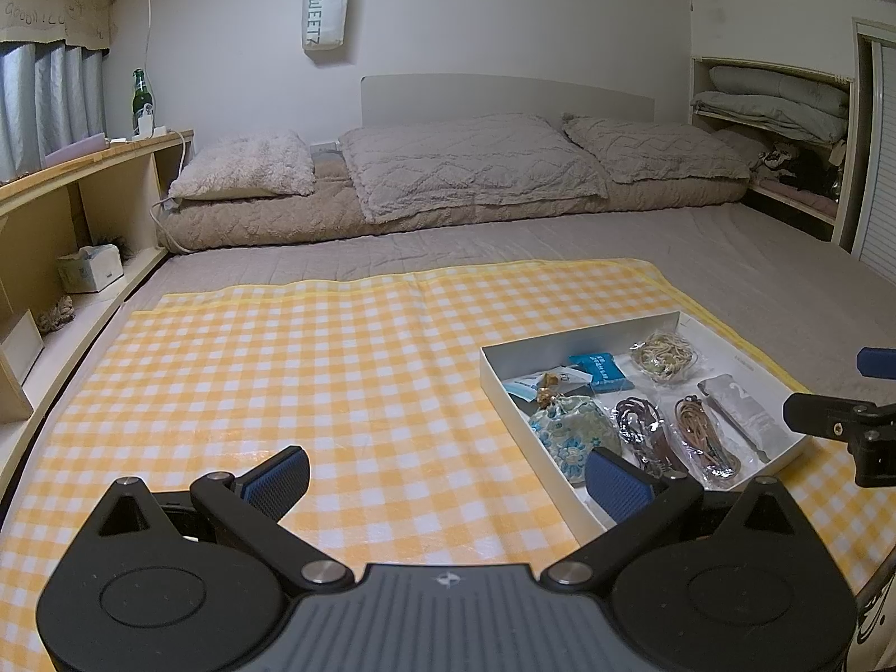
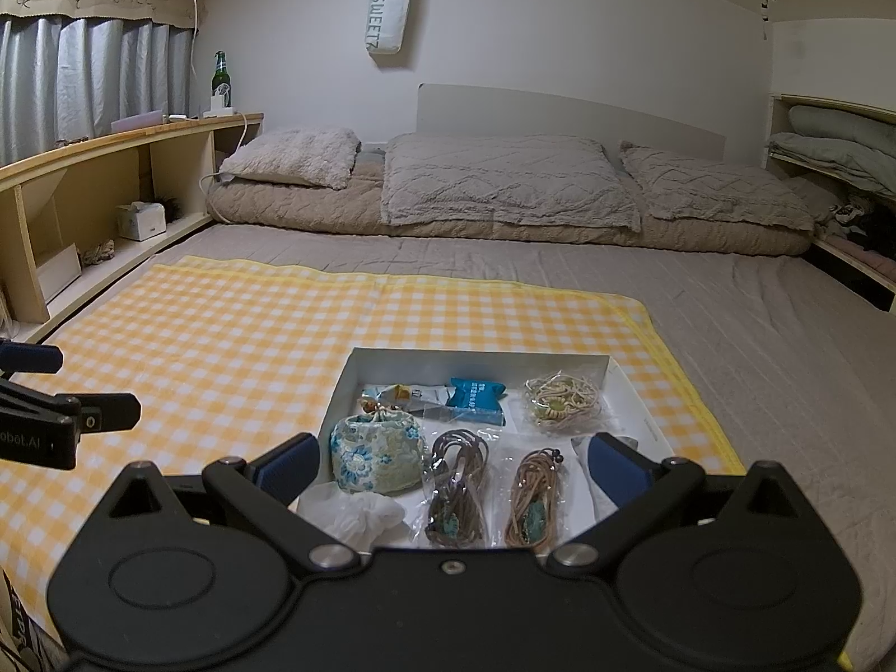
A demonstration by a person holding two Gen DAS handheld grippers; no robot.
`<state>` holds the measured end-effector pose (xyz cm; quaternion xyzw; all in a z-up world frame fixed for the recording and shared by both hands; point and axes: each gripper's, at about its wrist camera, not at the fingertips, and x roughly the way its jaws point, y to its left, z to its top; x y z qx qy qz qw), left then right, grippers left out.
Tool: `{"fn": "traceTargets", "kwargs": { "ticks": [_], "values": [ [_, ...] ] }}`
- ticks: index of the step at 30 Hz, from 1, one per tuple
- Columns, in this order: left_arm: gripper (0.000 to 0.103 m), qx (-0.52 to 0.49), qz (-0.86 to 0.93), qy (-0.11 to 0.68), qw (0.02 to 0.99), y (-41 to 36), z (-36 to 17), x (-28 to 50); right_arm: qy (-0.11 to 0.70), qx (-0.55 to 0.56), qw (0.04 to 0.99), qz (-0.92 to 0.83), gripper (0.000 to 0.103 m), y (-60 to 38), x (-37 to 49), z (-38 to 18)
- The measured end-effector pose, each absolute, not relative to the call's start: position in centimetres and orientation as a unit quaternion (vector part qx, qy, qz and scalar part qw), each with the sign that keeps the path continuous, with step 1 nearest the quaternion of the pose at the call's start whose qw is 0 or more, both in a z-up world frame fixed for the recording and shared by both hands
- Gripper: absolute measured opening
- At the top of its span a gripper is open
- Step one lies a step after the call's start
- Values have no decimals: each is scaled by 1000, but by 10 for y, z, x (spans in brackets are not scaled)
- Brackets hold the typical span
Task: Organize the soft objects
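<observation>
A shallow white box (image 2: 476, 355) lies on a yellow checked cloth (image 2: 224, 336) spread over the bed. Inside it are a blue floral drawstring pouch (image 2: 375, 453), a crumpled white cloth (image 2: 364, 515), a blue packet (image 2: 476, 395), a bagged beige cord bundle (image 2: 560, 400) and two bagged brown cords (image 2: 456, 487). My right gripper (image 2: 453, 465) hovers open over the box's near end, holding nothing. My left gripper (image 1: 448, 476) is open over the checked cloth (image 1: 336, 364), left of the box (image 1: 493, 369), with its right pad close to the pouch (image 1: 571, 431).
Three grey pillows (image 1: 470, 162) and a folded quilt (image 1: 280, 218) line the head of the bed. On the left, a wooden shelf (image 1: 84, 168) carries a green bottle (image 1: 141, 95) and a tissue box (image 1: 92, 267). Folded bedding fills a niche (image 1: 778, 101) at the right.
</observation>
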<state>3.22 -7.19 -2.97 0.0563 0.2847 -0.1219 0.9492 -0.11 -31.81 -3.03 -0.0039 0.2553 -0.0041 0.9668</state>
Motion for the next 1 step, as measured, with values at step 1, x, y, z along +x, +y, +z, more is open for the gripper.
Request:
{"fn": "traceTargets", "kwargs": {
  "ticks": [1],
  "values": [
    [103,56,-122,285,949,-72,-30,32,255,-4,967,-4,103,-318,-1,-30]
  ]
}}
